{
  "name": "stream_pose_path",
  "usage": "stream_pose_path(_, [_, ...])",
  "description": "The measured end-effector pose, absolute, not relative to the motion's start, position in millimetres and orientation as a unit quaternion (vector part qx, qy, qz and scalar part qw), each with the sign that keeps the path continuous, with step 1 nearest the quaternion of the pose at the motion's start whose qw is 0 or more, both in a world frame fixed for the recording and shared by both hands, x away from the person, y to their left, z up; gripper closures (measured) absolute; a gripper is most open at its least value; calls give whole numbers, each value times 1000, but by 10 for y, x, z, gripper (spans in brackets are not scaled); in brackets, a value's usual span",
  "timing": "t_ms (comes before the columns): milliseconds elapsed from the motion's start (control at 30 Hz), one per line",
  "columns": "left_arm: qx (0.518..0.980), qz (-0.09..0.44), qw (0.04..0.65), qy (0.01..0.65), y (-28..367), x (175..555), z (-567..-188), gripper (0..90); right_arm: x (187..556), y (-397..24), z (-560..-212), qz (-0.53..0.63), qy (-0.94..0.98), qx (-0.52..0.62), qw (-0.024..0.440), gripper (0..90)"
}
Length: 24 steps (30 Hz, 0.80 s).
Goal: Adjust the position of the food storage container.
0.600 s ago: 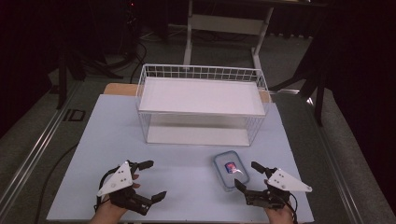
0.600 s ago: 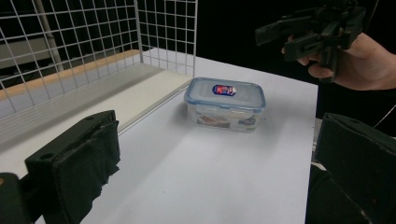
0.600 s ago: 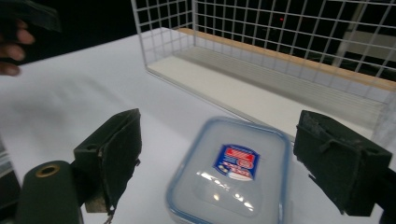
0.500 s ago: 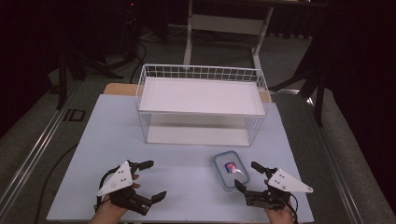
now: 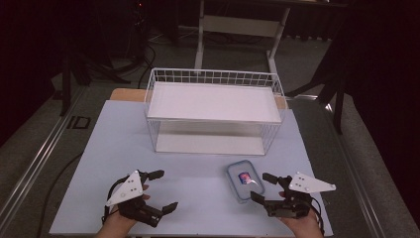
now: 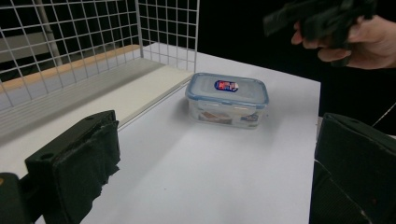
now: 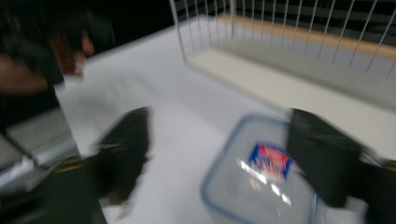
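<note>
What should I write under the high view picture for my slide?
Two open grippers, left and right, wait by a lidded plastic box before a white wire basket.

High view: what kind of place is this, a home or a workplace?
Probably a lab or recording studio, not a home: a white-covered table, dark surroundings with equipment stands, and floor cables.

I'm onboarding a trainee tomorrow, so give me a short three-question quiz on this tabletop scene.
1. True or false: the lid is on the plastic container.
2. Which gripper is nearer the container: A) left gripper B) right gripper?
3. Fill in: both grippers' jaws stand ____.

Key: 1 true. 2 B. 3 open. The container stands on the table in front of the wire basket, with neither gripper touching it.
</note>
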<state>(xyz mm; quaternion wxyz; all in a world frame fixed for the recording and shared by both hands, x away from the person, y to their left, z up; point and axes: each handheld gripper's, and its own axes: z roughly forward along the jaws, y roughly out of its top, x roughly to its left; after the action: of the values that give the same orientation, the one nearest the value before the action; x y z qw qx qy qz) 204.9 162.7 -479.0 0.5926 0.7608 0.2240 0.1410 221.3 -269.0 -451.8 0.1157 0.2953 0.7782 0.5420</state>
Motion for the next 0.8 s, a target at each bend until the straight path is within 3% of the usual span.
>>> stream_pose_path(67, [760,141,593,223,1629,2053,-4787,11,2236,-2712,-4586,524,792,295,102,372])
stream_pose_path(200, [760,141,593,225,1627,2060,-4789,11,2231,-2758,-4725,496,809,304,89,699])
stream_pose_path(300, [761,140,593,224,1619,2061,-4791,11,2182,-2775,-4830,459,832,293,103,872])
stream_pose_path(600, [762,140,591,222,1605,2064,-4789,11,2216,-2869,-5103,407,849,321,108,899])
stream_pose_path(800, [765,138,590,221,1591,2071,-4800,11,2288,-2867,-5134,377,851,336,141,900])
